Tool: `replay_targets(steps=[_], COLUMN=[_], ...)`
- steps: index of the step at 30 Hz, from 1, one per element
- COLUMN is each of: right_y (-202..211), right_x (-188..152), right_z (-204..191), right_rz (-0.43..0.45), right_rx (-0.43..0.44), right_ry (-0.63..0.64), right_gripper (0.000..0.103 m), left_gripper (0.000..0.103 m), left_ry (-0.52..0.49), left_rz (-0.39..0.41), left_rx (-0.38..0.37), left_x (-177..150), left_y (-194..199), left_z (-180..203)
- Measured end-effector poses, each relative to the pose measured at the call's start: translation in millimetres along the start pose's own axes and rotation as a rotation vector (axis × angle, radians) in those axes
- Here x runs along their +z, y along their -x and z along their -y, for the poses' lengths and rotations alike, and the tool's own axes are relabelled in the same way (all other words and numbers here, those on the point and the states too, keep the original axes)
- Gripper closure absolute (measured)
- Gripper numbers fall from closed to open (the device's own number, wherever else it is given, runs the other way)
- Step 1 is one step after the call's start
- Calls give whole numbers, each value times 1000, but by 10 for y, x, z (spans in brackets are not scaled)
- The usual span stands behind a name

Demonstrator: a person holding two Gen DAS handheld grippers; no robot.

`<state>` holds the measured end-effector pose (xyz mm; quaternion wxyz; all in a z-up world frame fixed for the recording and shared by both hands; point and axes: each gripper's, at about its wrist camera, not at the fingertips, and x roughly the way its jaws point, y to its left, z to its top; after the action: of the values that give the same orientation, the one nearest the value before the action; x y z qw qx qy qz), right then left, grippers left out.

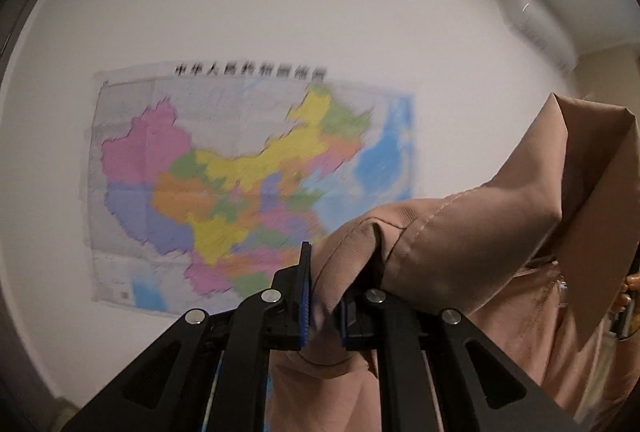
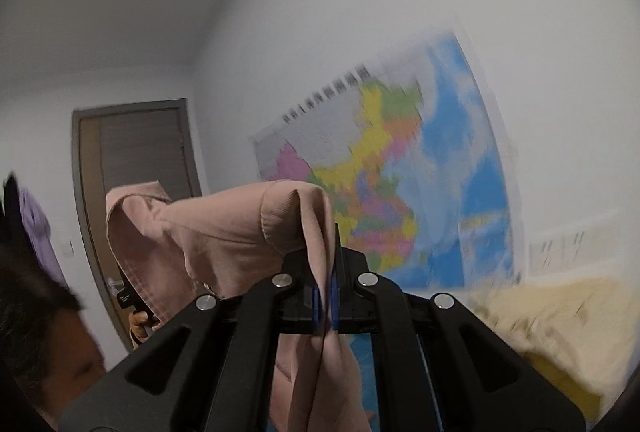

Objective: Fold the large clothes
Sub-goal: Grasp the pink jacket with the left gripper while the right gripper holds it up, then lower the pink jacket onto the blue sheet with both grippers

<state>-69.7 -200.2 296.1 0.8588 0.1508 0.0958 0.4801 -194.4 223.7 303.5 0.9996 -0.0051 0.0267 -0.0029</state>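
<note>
Left tongs [image 1: 323,306], right tongs [image 2: 326,302] level, clamping pink garment [image 1: 460,244]

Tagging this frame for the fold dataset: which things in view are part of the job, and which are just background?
In the job:
- pink garment, held up
- left tool, shut on the garment
- right tool, shut on the garment

Background:
- wall map
- air conditioner
- door
- yellow fabric
- purple cloth
</note>
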Motion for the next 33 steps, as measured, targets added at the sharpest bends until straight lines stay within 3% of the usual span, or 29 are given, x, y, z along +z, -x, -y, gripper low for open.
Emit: replay_targets(steps=[2, 4, 5, 8, 11, 14, 18, 20, 22, 24, 25, 27, 29, 31, 33], right_y=[-323, -745, -894, -1451, -1942, -2182, -2235, -2219, -2247, -2368, -2407, -2390, -2294, -2251, -2320], right_x=[-148, -422, -546, -1214, -1869, -2187, -2123, -1938, -1867, -1926, -1967, -1980, -1889, -1764, -1681], right_z=[413, 961, 1172, 1853, 2425, 2702, 2798, 2888, 3007, 3085, 3103, 3035, 2793, 2473, 2154], right_rz=[-77, -171, -218, -387, -544, -616, -602, -536, -509, -571, -598, -614, -576, -522, -501], right_rx=[-32, -87, -113, -226, -284, -327, -344, -341, -363, -417, -459, -524, -617, -630, -546], right_ry=[-86, -211, -239, -359, -463, -499, -474, -486, -499, -489, -481, -444, -329, -225, -149], right_gripper=[99, 99, 99, 98, 98, 98, 99, 99, 99, 97, 93, 71, 54, 51, 50], left_gripper=[94, 94, 94, 94, 94, 94, 94, 93, 86, 73, 73, 68, 66, 62, 56], left_ry=[-7, 22, 41, 62, 111, 137, 188, 216, 218, 256, 279, 273, 235, 195, 161], left_rz=[-91, -231, -325, -519, -750, -863, -891, -883, -882, -938, -959, -946, -911, -885, -861], left_rx=[35, 58, 78, 110, 113, 127, 130, 122, 93, 73, 92, 65, 66, 58, 41], left_x=[-131, -430, -689, -1440, -2457, -3008, -3074, -3003, -2939, -2998, -3037, -3022, -2980, -2909, -2831], left_y=[-425, -1062, -1481, -2260, -3028, -3413, -3621, -3669, -3817, -3959, -3996, -3958, -3856, -3752, -3706], left_z=[-51, -152, -218, -334, -467, -558, -777, -890, -914, -994, -1046, -1040, -1049, -1002, -977])
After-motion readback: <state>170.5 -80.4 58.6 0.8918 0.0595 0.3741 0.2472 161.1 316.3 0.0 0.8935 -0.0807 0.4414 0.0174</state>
